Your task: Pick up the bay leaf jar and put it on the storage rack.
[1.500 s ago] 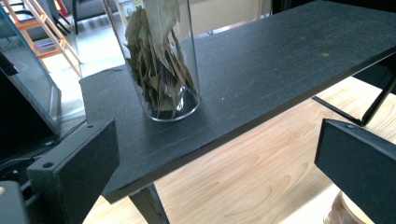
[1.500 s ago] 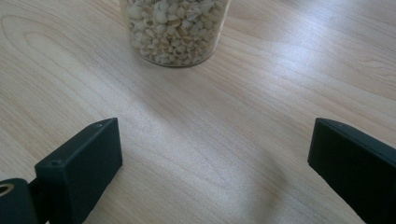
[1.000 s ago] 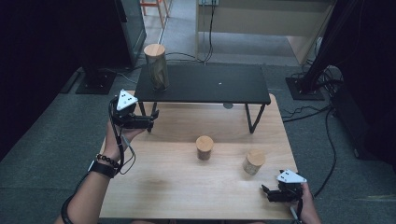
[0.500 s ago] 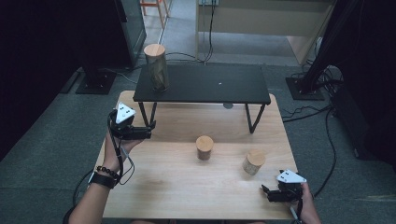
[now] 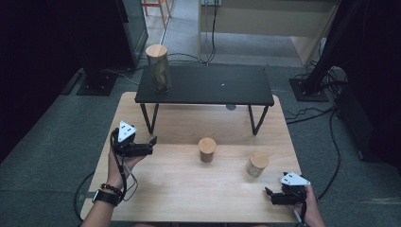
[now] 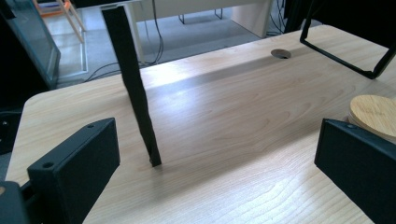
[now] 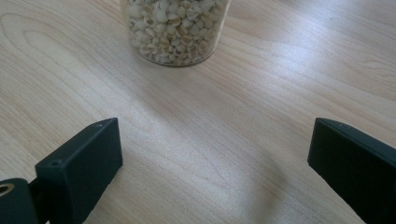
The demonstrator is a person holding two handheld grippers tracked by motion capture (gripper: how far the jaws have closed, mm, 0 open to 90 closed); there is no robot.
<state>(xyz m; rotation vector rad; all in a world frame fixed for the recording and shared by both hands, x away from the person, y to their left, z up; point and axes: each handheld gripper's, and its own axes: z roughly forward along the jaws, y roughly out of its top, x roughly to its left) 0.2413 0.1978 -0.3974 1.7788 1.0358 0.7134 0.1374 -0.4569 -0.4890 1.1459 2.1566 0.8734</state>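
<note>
Left tool point(image 5: 152, 144) has dropped nearer the round wooden-lidded jar point(image 5: 207, 149).

Black two-jaw tool point(image 5: 152, 143), grey triangular top plate, trailing cable; beaded bracelet point(image 5: 111, 188), dark watch point(image 5: 105, 197).

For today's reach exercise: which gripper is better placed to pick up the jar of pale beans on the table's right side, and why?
The right gripper. It sits open just in front of the bean jar, which its own view shows straight ahead. The left gripper is across the table, with the middle jar nearer.

place: lab / recording studio room
evidence: grey carpet floor point(image 5: 47, 156), loose cables point(image 5: 307, 113), dark stands point(image 5: 97, 80), wooden table point(image 5: 189, 189) staged with jars
</note>
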